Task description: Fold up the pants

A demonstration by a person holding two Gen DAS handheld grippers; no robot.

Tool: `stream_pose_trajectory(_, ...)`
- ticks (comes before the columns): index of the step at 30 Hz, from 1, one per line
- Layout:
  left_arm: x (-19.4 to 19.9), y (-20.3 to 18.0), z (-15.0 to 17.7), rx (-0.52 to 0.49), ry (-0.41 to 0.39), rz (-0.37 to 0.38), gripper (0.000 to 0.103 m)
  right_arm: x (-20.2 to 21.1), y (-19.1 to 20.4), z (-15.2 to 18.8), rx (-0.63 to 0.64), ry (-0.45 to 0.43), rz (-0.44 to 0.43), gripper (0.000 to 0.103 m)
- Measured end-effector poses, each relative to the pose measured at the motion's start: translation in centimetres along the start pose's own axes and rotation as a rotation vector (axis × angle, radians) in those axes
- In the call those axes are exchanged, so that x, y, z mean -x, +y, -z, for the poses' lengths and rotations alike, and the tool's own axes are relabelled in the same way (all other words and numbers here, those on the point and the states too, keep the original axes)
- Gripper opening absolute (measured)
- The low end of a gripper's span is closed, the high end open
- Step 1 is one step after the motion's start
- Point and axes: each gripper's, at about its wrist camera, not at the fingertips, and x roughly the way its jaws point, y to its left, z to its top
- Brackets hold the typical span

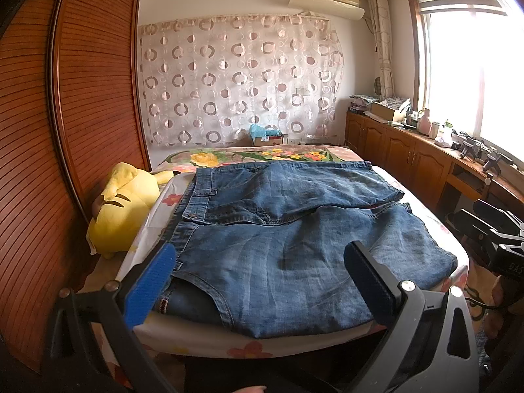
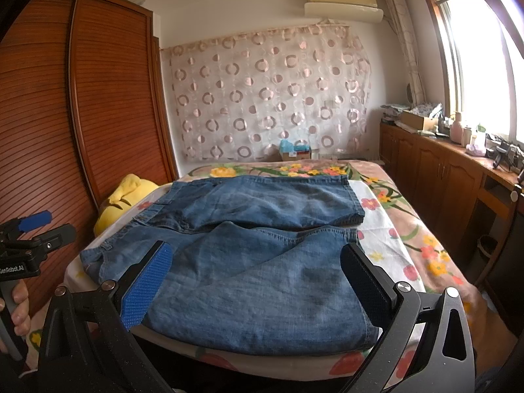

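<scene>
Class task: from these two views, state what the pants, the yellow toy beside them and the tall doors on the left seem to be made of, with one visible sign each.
Pants: blue denim, likely cotton; faded wash, stitched seams.
Yellow toy: plush fabric; soft, matte, slumped shape.
Tall doors: reddish-brown slatted wood or wood-look board, slightly glossy.

Yellow plush toy (image 1: 122,208) beside wooden wardrobe (image 1: 82,98); floral bedsheet (image 2: 409,239); patterned curtain (image 1: 239,78).

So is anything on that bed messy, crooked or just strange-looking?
Mostly the jeans: they lie spread out but rumpled, one leg overlapping the other askew, with a darker patch on the near leg, maybe a damp spot or a shadow. A yellow plush toy sits wedged between the bed and the wardrobe. Nothing looks spilled or broken.
</scene>
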Motion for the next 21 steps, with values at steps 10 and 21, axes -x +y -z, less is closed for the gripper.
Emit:
stream_pose_trajectory(10,-0.1,1.0,-0.1,-0.012,0.039,0.017,0.103,-0.9,-1.0,0.7,0.0,0.03,0.014,0.103)
stream_pose_trajectory(21,-3.6,1.8,1.8,0.006,0.105,0.013,0.103,-2.9,-4.2,2.1,0.005,0.08,0.1,0.101)
